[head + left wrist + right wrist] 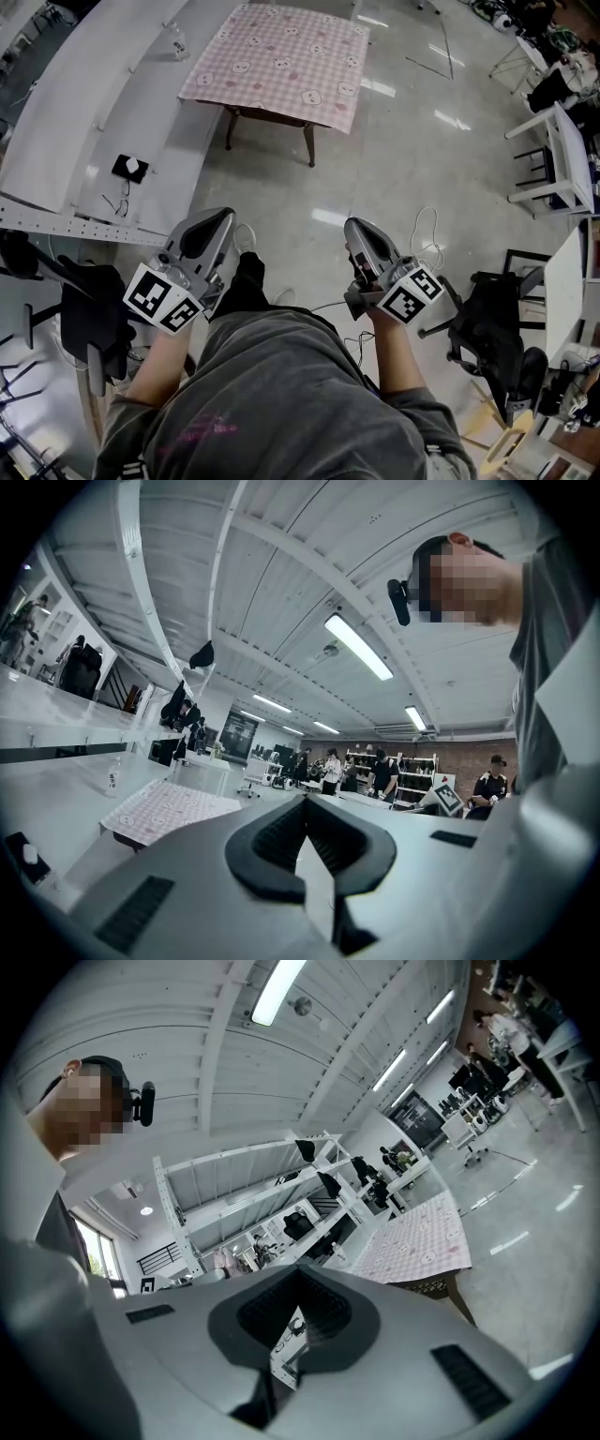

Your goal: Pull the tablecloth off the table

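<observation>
Across the floor [403, 169], the cloth [281, 56] lay spread flat over the tabletop [269, 115], well apart from left tongs [222, 217] and right tongs [355, 226] — nothing was pulled yet. Both were closed tight and empty — approach, grip and pull were all left.

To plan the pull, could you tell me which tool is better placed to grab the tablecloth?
Right, marginally: the right tool lines up with the hanging near corner of the tablecloth. Both it and the left tool are shut, empty and short of the table.
</observation>
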`<state>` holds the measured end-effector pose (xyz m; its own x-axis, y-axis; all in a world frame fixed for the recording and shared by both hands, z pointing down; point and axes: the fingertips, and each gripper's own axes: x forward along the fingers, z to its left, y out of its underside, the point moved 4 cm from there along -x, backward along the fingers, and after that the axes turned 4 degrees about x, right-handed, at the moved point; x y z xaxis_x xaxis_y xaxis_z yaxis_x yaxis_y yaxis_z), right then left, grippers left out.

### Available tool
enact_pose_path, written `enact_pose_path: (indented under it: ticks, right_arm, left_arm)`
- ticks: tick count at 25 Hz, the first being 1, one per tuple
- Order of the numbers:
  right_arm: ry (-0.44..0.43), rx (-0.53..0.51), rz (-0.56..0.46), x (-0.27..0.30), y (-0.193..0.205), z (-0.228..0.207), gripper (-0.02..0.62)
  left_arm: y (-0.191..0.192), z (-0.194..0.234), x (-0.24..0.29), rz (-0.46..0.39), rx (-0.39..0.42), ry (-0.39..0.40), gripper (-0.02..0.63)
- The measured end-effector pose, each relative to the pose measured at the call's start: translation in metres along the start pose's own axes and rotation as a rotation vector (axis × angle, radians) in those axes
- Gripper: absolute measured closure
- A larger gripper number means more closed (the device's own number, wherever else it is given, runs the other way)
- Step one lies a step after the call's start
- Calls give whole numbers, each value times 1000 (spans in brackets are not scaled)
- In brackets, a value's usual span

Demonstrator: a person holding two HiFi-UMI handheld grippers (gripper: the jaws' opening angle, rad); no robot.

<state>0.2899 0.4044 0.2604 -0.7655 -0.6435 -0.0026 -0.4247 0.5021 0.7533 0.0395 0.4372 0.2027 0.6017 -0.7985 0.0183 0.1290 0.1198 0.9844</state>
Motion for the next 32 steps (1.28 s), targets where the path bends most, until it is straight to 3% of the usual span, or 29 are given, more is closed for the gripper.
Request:
enact_pose_path:
  ticks: [21, 32]
  right_arm:
    - [31, 9, 45, 117, -24, -47, 600]
    - [53, 12, 77, 211, -36, -52, 600]
  left_arm:
    - [-5, 114, 62, 20, -46, 7, 606]
    - [-20, 205, 87, 31, -79, 32, 606]
